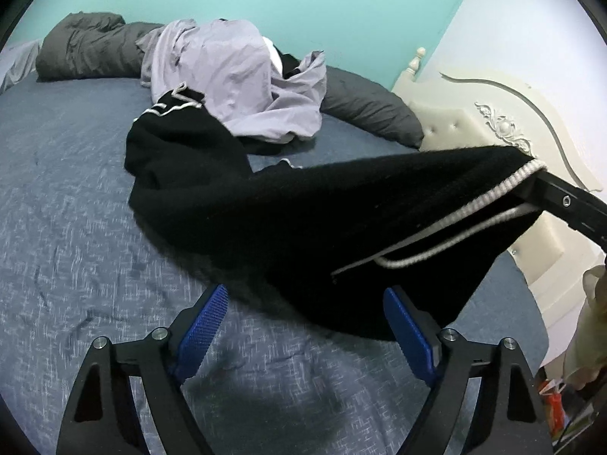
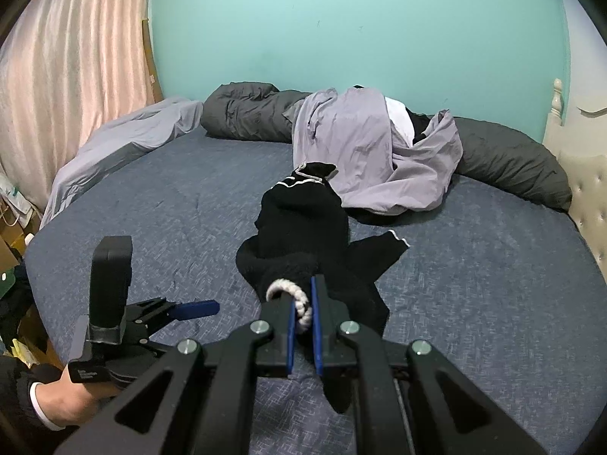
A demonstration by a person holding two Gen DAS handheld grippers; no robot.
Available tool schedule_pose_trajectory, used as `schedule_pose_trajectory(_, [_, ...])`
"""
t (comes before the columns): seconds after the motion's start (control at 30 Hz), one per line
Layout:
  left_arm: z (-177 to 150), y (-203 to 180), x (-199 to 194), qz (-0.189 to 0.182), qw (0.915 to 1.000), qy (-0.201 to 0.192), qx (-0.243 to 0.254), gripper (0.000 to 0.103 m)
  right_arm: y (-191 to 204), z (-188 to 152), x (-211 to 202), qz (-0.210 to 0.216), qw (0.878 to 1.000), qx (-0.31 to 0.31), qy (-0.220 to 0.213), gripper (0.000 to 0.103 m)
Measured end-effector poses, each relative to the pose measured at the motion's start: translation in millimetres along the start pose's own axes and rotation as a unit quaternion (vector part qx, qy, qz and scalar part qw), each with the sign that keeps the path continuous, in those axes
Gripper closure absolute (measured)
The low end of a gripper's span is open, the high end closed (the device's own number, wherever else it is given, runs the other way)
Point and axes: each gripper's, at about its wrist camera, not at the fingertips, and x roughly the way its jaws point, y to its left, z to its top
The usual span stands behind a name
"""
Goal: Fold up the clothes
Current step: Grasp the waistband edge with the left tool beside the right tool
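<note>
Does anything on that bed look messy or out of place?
Yes. A lilac garment lies crumpled in a heap over the grey bolster, and the black sweater sprawls unfolded, one edge pinched by the right gripper.

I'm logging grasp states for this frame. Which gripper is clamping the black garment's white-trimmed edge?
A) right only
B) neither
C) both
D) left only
A: the right gripper is shut on the black garment at its white trim, while the left gripper is open and holds nothing.
</note>
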Motion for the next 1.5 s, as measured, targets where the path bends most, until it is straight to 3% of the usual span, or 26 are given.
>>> schedule_pose_trajectory(0.13, [3,-3,4,-0.001,1.0000,0.001,0.001,0.016,-3,-1,2,0.000,1.000,0.005,0.000,0.096])
schedule_pose_trajectory(0.23, [4,-3,8,0.000,1.0000,0.005,0.004,0.036,-6,-1,3,0.001,1.000,0.010,0.000,0.096])
schedule_pose_trajectory(0.3, [4,-5,9,0.010,0.9998,0.007,0.012,0.055,-6,-1,3,0.002,1.000,0.011,0.000,0.096])
schedule_pose_trajectory(0.37, [4,-6,11,0.015,0.9997,0.008,0.017,0.061,-6,-2,3,0.003,1.000,0.010,0.001,0.096])
schedule_pose_trajectory(0.67, [-1,-7,14,-0.020,0.9998,-0.005,-0.008,0.059,-8,-1,5,0.008,1.000,0.018,0.002,0.096])
schedule_pose_trajectory(0.87, [-1,-8,20,-0.019,0.9998,-0.007,-0.005,0.045,-9,-2,7,0.012,1.000,0.018,0.003,0.096])
schedule_pose_trajectory(1.1, [-2,-9,31,-0.007,0.9999,0.005,0.007,0.046,-11,-3,9,0.016,1.000,0.020,0.003,0.096])
schedule_pose_trajectory(1.13, [-2,-9,32,-0.003,0.9999,0.005,0.009,0.049,-11,-4,9,0.017,1.000,0.019,0.003,0.096])
schedule_pose_trajectory(1.2, [-3,-7,33,0.003,0.9999,0.005,0.014,0.067,-11,-5,9,0.018,1.000,0.018,0.004,0.096])
schedule_pose_trajectory(1.33, [-5,-7,37,0.001,0.9998,0.007,0.018,0.072,-13,-6,9,0.020,1.000,0.021,0.003,0.096])
schedule_pose_trajectory(1.5, [-5,-10,38,-0.007,0.9999,-0.002,0.015,0.095,-13,-7,11,0.022,0.999,0.026,0.002,0.096])
